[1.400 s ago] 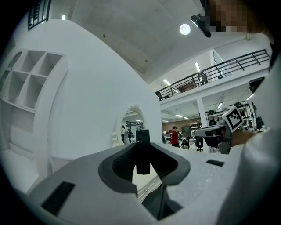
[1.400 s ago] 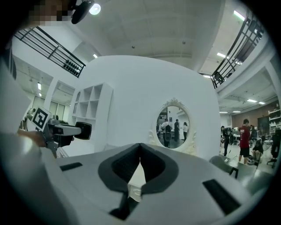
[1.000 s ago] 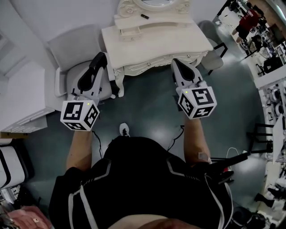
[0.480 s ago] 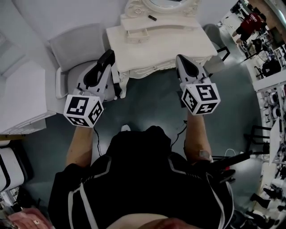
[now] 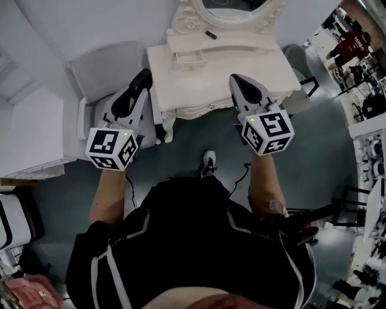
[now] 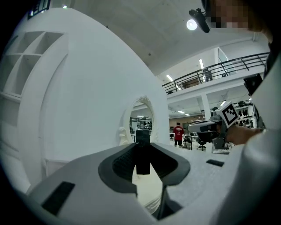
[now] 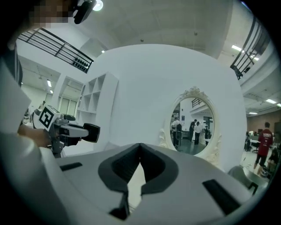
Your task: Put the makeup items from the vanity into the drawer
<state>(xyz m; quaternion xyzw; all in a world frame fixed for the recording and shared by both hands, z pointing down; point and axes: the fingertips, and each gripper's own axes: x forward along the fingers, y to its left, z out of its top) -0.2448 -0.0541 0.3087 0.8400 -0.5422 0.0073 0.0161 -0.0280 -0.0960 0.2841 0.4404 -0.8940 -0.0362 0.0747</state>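
The white vanity stands ahead of me with an oval mirror and a small drawer on its raised back shelf. A small dark makeup item lies on that shelf. My left gripper hovers at the vanity's left front corner, shut on a black oblong item that stands up between its jaws. My right gripper is over the vanity's front edge on the right. Its jaws are shut and hold nothing.
A grey chair sits left of the vanity, under my left gripper. A white shelf unit is further left. Another chair stands right of the vanity. My shoe is on the dark floor just before it.
I have stepped closer: the vanity sits lower and nearer in the head view, and my shoe has moved forward and right. Both grippers keep their hold and spacing.
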